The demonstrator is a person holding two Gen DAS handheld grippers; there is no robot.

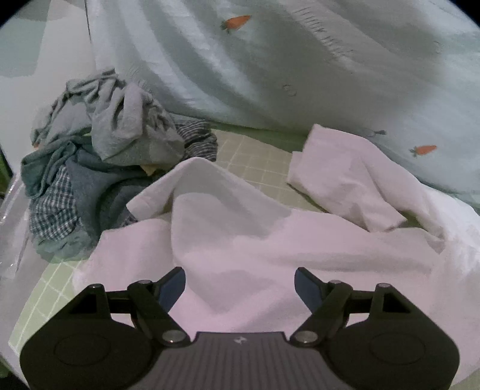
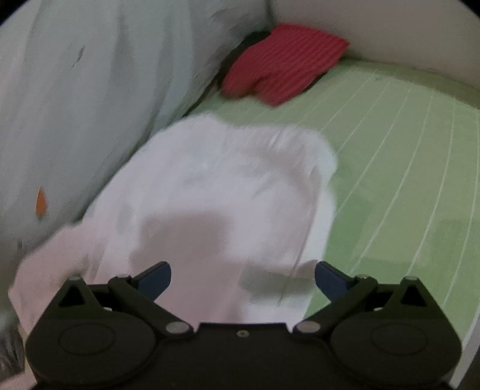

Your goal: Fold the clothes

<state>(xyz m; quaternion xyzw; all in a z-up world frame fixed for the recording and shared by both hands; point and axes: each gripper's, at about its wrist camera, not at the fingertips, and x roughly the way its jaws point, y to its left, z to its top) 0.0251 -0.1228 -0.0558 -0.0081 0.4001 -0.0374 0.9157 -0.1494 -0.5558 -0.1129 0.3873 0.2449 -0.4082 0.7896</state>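
Quantities: one white garment [image 1: 270, 240], one pile of grey and checked clothes [image 1: 99, 168], one red striped folded item [image 2: 285, 63], two carrot prints [image 1: 237, 21].

Motion blur is smearing the right wrist view, softening the white garment [image 2: 216, 192] and the red striped cloth [image 2: 282, 72] behind it. The garment is running under the right tool [image 2: 243, 276] and out of frame at lower left. In the left wrist view, the pile of grey and checked clothes [image 1: 99, 168] is hiding its lower layers, and the carrot-print bedding [image 1: 270, 60] is running off the top edge.
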